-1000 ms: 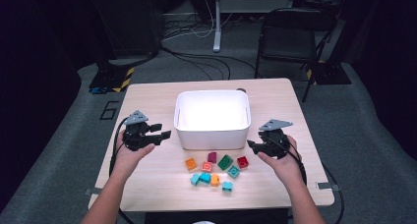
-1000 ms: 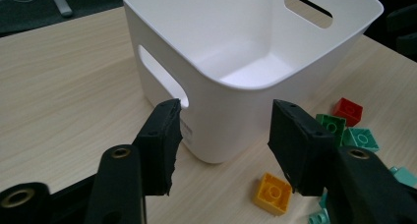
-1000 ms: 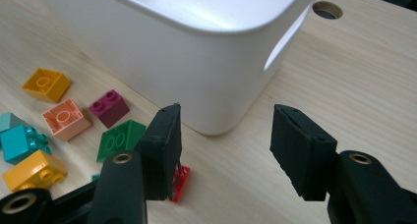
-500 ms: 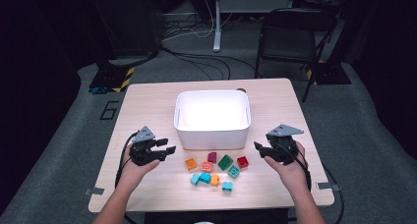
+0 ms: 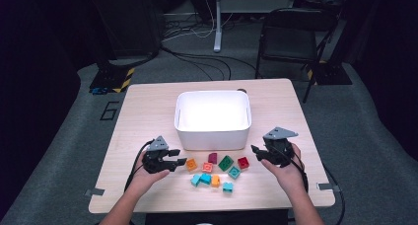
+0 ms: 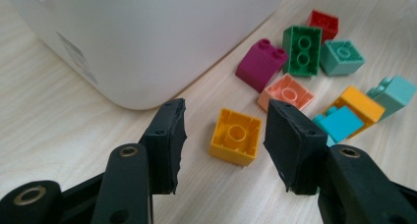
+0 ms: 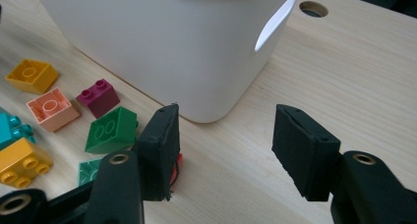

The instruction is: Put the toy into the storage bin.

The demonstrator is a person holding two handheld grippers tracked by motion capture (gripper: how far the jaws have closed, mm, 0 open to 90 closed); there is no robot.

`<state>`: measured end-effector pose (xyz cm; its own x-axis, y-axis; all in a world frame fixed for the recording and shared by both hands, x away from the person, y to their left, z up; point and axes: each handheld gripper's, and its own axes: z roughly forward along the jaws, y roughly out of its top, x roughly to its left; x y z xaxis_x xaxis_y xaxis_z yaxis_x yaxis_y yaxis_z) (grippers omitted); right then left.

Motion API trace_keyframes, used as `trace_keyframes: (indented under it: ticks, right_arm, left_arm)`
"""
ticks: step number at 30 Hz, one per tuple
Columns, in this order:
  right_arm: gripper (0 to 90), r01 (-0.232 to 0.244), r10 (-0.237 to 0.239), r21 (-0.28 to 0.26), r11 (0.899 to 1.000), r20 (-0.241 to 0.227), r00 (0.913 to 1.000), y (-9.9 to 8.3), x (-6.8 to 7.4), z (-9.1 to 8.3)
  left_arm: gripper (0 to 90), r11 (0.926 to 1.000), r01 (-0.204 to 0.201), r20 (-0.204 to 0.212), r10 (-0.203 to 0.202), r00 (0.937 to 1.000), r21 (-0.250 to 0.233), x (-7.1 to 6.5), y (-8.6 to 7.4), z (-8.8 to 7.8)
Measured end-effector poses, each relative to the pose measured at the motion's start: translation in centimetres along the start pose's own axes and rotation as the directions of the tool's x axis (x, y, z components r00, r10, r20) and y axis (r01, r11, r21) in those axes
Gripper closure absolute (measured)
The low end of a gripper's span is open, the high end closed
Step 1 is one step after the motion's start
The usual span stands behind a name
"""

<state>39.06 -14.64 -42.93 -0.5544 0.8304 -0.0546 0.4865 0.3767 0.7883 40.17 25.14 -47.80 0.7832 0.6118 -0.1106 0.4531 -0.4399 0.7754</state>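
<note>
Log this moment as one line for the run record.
left gripper: open, jaws just closing, astride orange brick, not touching | right gripper: open, jaws just opening, empty, beside white bin | bricks on table

Right gripper [image 7: 223, 153] jaws apart over bare table [image 7: 344, 71], white bin [image 7: 162, 42] ahead, green brick [image 7: 112, 130] left.

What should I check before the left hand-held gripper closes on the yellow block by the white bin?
1. Left hand-held gripper jaws apart, nothing held: ok.
2. Yellow plastic building block between the jaws, hollow side up, pads not touching it: ok.
3. Neighbours: salmon plastic block lies near the right jaw; may get nudged: cannot tell.
4. White plastic bin open-topped and empty: ok.
5. Right hand-held gripper open, holding nothing, away from the yellow block: ok.
</note>
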Motion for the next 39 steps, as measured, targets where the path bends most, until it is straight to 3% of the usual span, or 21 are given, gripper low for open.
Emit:
trace_keyframes:
  ticks: [6, 18, 20, 25, 26, 30, 39]
  right_arm:
    - [42.0, -0.009, 0.009, 0.013, 1.000, -0.011, 0.9999, -0.3, 0.1, 0.2]
    - [41.2, -0.054, 0.053, -0.004, 0.999, -0.006, 0.9985, -0.7, -0.7, -0.2]
    - [41.1, -0.068, 0.068, -0.006, 0.998, -0.008, 0.9977, -0.8, -0.9, -0.3]
    - [41.1, -0.108, 0.107, -0.015, 0.994, -0.025, 0.9939, -1.0, -1.5, -0.3]
    - [41.1, -0.123, 0.122, -0.018, 0.992, -0.030, 0.9921, -1.1, -1.6, -0.4]
    - [41.1, -0.161, 0.159, -0.026, 0.987, -0.044, 0.9862, -1.4, -2.1, -0.4]
    - [41.1, -0.154, 0.153, -0.027, 0.988, -0.028, 0.9878, -1.4, -2.2, -0.5]
  left_arm:
    - [49.7, 0.9997, -0.008, 0.022, 0.007, 0.9997, 0.024, -0.4, -0.2, 1.7]
    - [48.4, 0.9965, -0.018, 0.028, 0.016, 0.9995, 0.081, -0.6, -0.6, 4.0]
    - [49.6, 0.9960, -0.002, 0.035, -0.001, 0.9994, 0.089, -0.6, -0.7, 4.3]
    - [53.7, 0.9931, -0.018, 0.040, 0.014, 0.9991, 0.115, -0.8, -0.9, 4.9]
    - [54.8, 0.9915, -0.031, 0.043, 0.026, 0.9987, 0.126, -0.8, -0.9, 4.9]
    - [57.6, 0.9928, -0.023, 0.035, 0.019, 0.9992, 0.117, -0.9, -0.9, 4.9]
    - [58.8, 0.9940, -0.012, 0.023, 0.009, 0.9997, 0.109, -0.7, -0.6, 4.3]
